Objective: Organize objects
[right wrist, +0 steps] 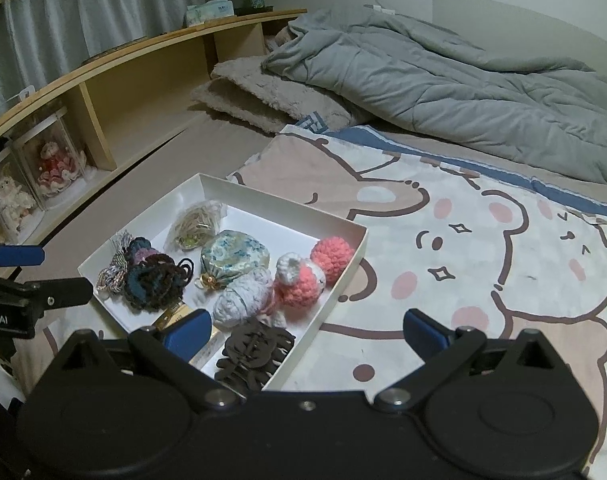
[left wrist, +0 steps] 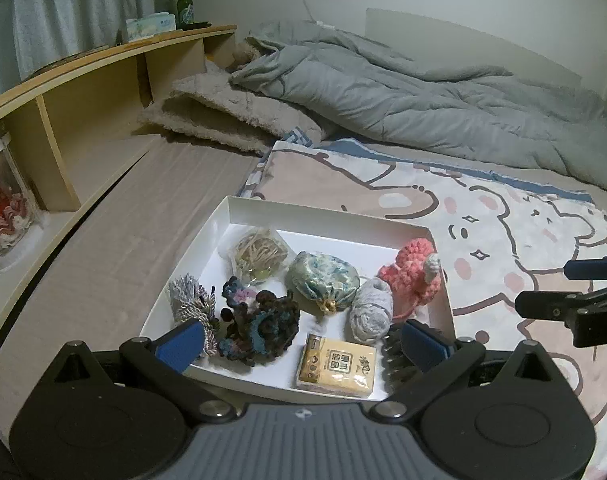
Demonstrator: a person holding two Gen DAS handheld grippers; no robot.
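Observation:
A shallow white box (left wrist: 323, 216) (right wrist: 281, 196) lies on the bed. It holds a floral pouch (left wrist: 323, 280) (right wrist: 235, 258), a pink crochet toy (left wrist: 413, 274) (right wrist: 315, 272), a grey yarn ball (left wrist: 371, 314) (right wrist: 243, 298), dark crochet pieces (left wrist: 259, 324) (right wrist: 155, 280), a bag of rubber bands (left wrist: 259, 256) (right wrist: 195, 226), a yellow packet (left wrist: 335, 366), a silver tassel (left wrist: 191, 296) (right wrist: 113, 272) and a dark hair claw (right wrist: 251, 354). My left gripper (left wrist: 301, 344) is open and empty over the box's near edge. My right gripper (right wrist: 307, 330) is open and empty at the box's right near corner.
The box rests on a bear-print blanket (left wrist: 503, 220) (right wrist: 483, 240). A grey duvet (left wrist: 423, 96) (right wrist: 443, 68) and fluffy pillows (left wrist: 231, 112) lie behind. A wooden shelf (left wrist: 83, 92) (right wrist: 135, 80) runs along the left, with figurines in clear cases (right wrist: 51, 164), a tissue box and a green bottle (left wrist: 184, 6).

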